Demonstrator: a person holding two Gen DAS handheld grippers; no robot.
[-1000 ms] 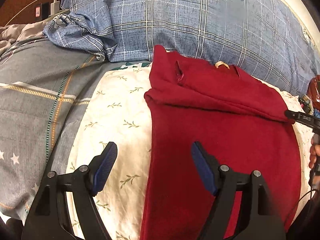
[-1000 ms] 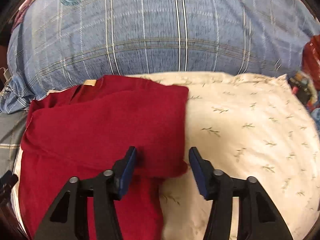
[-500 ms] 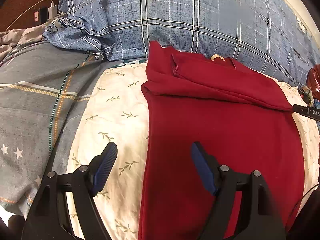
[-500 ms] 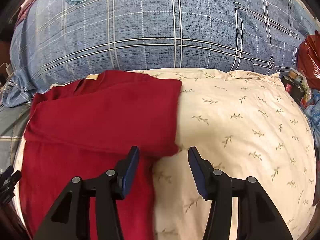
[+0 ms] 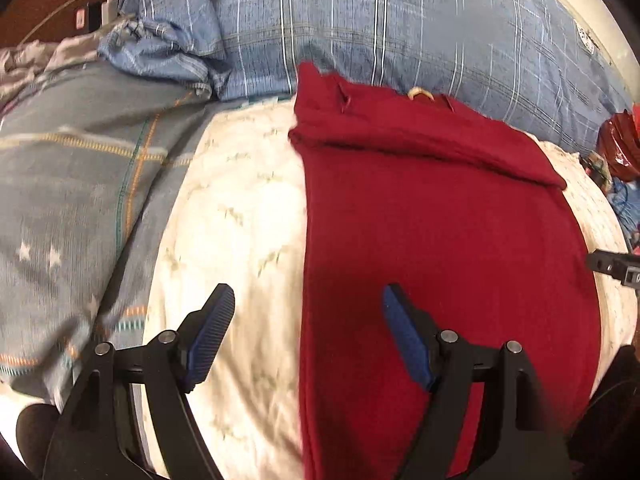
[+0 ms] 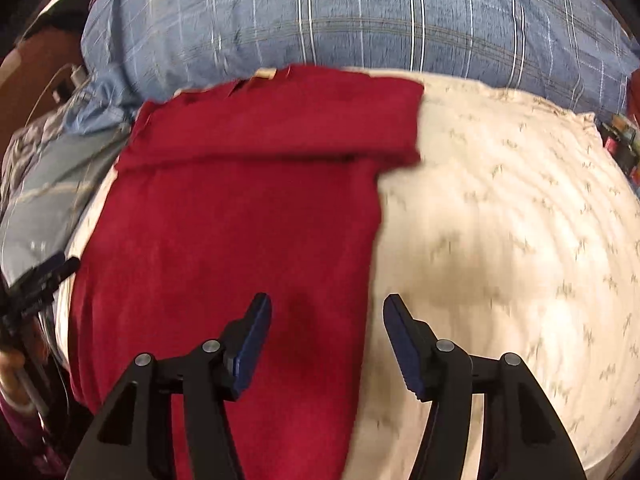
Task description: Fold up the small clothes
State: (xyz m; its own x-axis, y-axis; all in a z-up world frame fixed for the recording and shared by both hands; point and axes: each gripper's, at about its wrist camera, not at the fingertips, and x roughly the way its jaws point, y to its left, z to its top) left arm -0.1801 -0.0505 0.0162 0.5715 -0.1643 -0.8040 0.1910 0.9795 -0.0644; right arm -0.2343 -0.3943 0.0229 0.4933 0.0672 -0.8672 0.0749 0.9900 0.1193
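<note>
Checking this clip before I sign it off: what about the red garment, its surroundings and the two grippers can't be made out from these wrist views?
- Red garment: near hem cut off by the bottom edge in both views, partly behind the left gripper and right gripper.
- Cream leaf-print pillow: print smeared by motion blur, right wrist view.
- Neck label: too small to read, left wrist view.
- Red bag: cut by the right edge, contents unclear.
</note>
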